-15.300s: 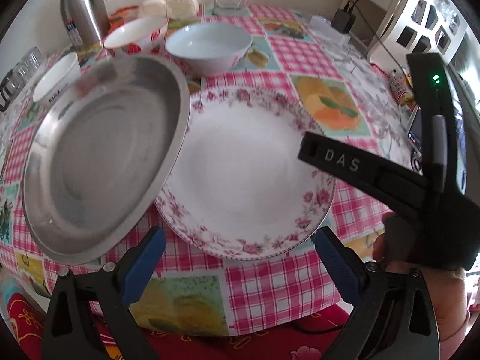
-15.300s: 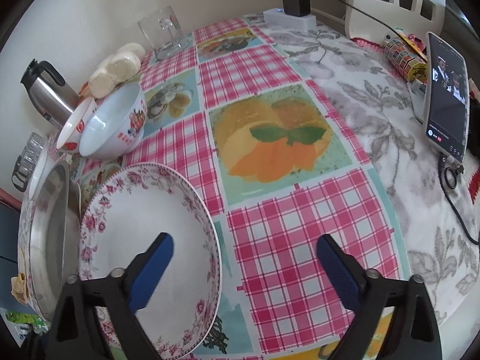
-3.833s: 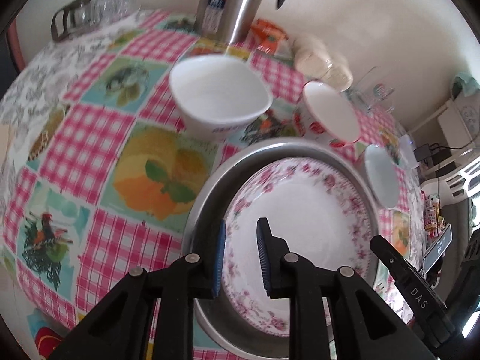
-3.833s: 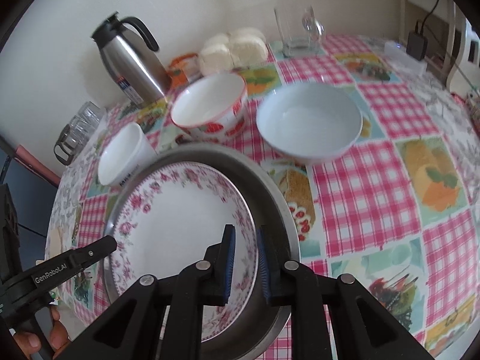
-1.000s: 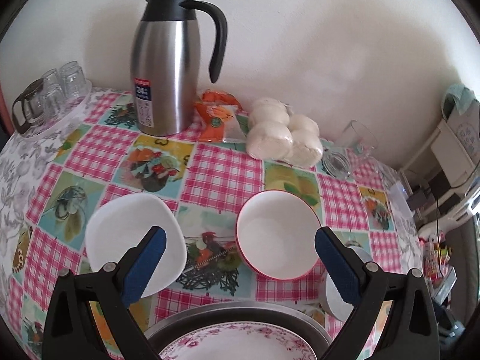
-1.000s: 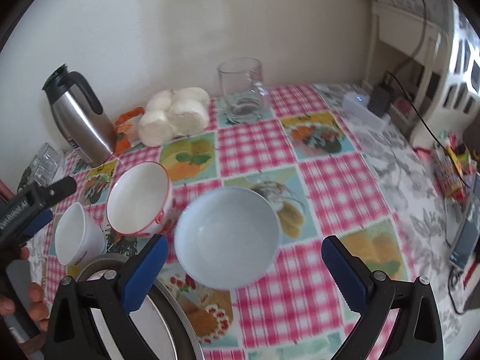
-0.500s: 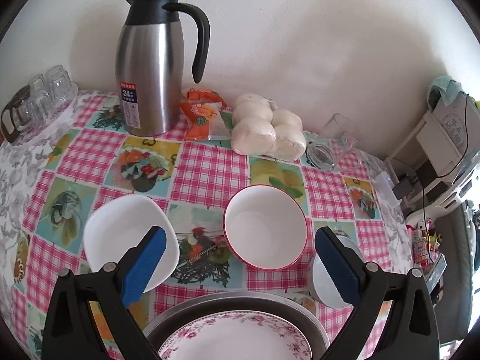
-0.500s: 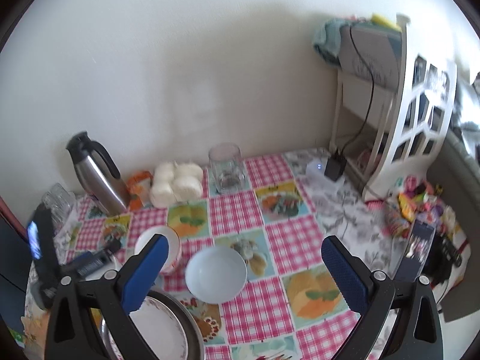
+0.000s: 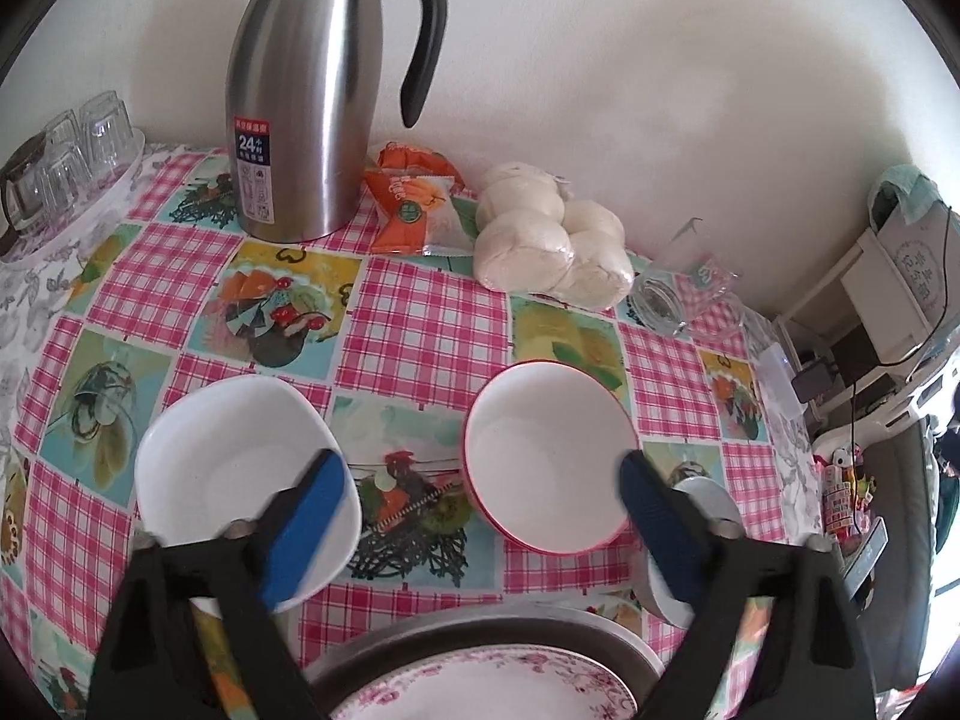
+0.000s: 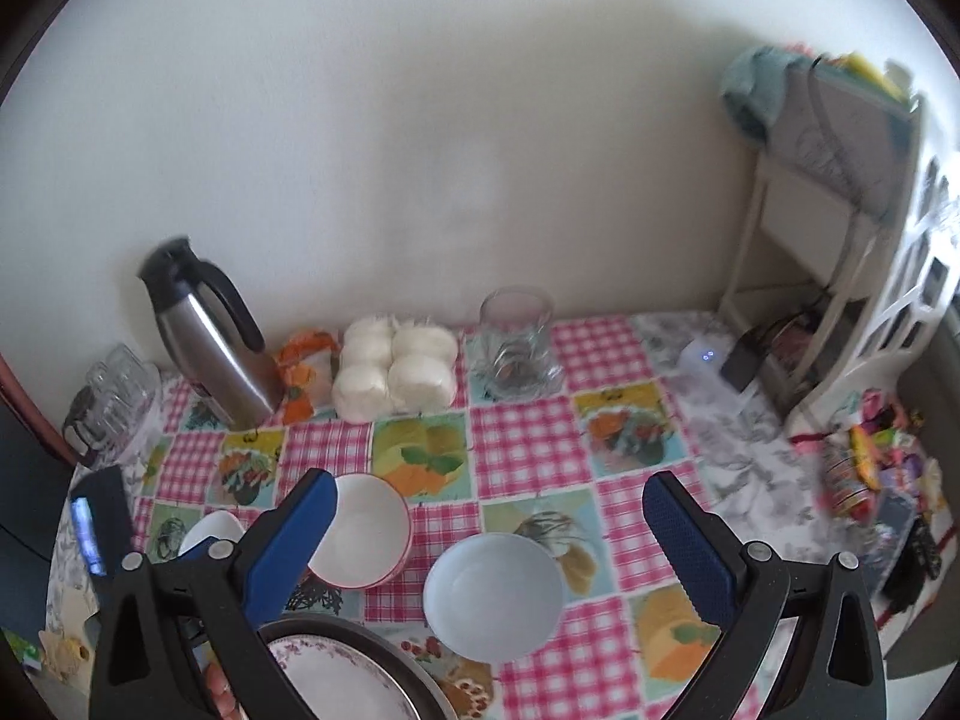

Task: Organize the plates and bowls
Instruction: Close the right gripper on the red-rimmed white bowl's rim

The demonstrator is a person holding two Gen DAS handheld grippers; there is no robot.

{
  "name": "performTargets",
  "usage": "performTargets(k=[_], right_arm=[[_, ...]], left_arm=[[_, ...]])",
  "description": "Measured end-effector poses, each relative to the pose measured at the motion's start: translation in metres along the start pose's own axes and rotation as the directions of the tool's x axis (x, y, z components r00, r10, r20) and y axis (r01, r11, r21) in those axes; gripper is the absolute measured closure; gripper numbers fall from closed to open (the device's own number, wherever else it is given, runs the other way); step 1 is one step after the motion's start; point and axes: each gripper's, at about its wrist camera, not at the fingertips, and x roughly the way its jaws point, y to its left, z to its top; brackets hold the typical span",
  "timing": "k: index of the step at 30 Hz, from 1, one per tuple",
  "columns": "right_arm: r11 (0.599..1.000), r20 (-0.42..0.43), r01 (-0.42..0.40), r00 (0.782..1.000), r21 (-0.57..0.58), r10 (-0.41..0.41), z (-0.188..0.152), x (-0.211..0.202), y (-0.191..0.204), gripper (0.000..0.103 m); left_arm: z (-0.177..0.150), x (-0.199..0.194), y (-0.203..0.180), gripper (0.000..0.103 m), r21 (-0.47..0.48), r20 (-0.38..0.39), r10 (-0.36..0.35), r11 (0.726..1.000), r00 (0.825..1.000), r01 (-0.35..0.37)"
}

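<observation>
A: Where does the left gripper [image 9: 480,510] sit?

B: Low over the worktop [image 9: 414,324], pointing toward the wall, jaws spread wide and holding nothing. Its blue left pad overlaps the white squarish bowl [image 9: 240,456]; its right pad sits at the edge of the red-rimmed bowl [image 9: 546,456], which lies between the 2 fingers.

A: And the right gripper [image 10: 489,534]?

B: Held much higher and farther back, looking down on the whole worktop [image 10: 528,444]. Its jaws are also wide apart and empty. The pale blue bowl [image 10: 492,594] sits between its fingers, and the red-rimmed bowl [image 10: 366,531] is just beside its left pad.

A: Where are the plates?

B: The floral plate [image 9: 480,687] lies inside the steel pan [image 9: 384,639] at the near edge, in front of all 3 bowls. The right view shows the same floral plate [image 10: 336,684] in the steel pan [image 10: 420,681], beside the pale blue bowl.

A: What stands behind?

B: Along the wall: a steel thermos jug [image 9: 300,102], an orange packet [image 9: 414,198], a bag of white buns [image 9: 552,246] and a glass mug [image 10: 516,342]. Upturned glasses [image 9: 66,156] sit at the far left.
</observation>
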Motion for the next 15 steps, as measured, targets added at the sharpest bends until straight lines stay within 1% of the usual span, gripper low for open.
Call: performTargets(k=[1,3,5,6,8,9,12,13,14,15], right_arm=[[1.000,-0.012,-0.009,1.000,0.000,0.009,-0.002,0.010,0.002,0.000],[1.000,-0.038,-0.016,0.999,0.003,0.016,-0.006,0.033,0.008,0.001],[1.000,-0.065,-0.026,0.998,-0.009,0.026,-0.011,0.056,0.016,0.005],[0.999,-0.080,-0.031,0.996,-0.015,0.030,-0.015,0.067,0.021,0.009],[0.999,-0.109,-0.038,0.993,-0.025,0.035,-0.021,0.086,0.029,0.015],[0.999,-0.123,-0.041,0.992,-0.027,0.038,-0.025,0.094,0.032,0.020],[0.998,-0.163,-0.048,0.986,-0.036,0.041,-0.035,0.119,0.040,0.029],[0.998,-0.177,-0.044,0.984,-0.040,0.036,-0.038,0.126,0.042,0.035],[0.998,-0.192,-0.042,0.981,-0.042,0.033,-0.041,0.134,0.043,0.039],[0.998,-0.205,-0.044,0.978,-0.043,0.035,-0.044,0.140,0.045,0.046]], left_arm=[[0.001,0.003,0.003,0.029,-0.008,-0.006,-0.001,1.000,1.000,0.001],[0.003,0.010,0.008,0.032,-0.018,-0.019,-0.007,1.000,1.000,0.007],[0.003,0.016,0.010,0.040,-0.025,-0.030,-0.008,1.000,1.000,0.008],[0.003,0.019,0.011,0.046,-0.029,-0.036,-0.011,1.000,0.999,0.010],[0.003,0.024,0.011,0.048,-0.032,-0.044,-0.019,0.999,0.999,0.018],[0.003,0.026,0.011,0.051,-0.030,-0.047,-0.022,0.999,0.999,0.021],[0.003,0.033,0.009,0.060,-0.031,-0.056,-0.029,0.999,0.998,0.028],[0.003,0.036,0.009,0.061,-0.035,-0.062,-0.031,0.999,0.998,0.029],[0.002,0.040,0.009,0.062,-0.039,-0.068,-0.034,0.999,0.997,0.031],[0.001,0.044,0.009,0.064,-0.042,-0.075,-0.036,0.999,0.997,0.033]])
